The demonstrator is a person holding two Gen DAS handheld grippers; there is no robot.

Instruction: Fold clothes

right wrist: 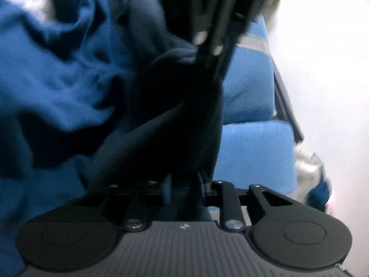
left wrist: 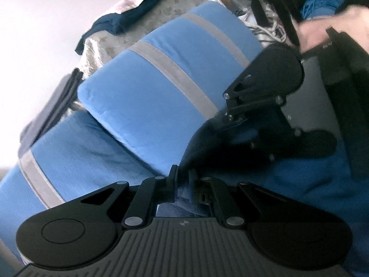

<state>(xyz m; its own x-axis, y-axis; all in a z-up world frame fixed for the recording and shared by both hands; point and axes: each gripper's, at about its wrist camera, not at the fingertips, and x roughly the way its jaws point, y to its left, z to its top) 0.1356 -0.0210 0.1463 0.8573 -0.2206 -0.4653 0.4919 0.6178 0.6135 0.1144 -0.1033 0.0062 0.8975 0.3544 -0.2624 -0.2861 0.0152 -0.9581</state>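
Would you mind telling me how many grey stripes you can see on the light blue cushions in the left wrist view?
3. One crosses the far cushion, one the middle cushion, one the near cushion at lower left. More may be hidden under the dark blue garment.

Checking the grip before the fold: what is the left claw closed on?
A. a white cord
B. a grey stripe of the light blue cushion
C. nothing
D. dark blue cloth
D: in the left wrist view the left claw pinches a fold of the dark blue cloth, beside the cushion.
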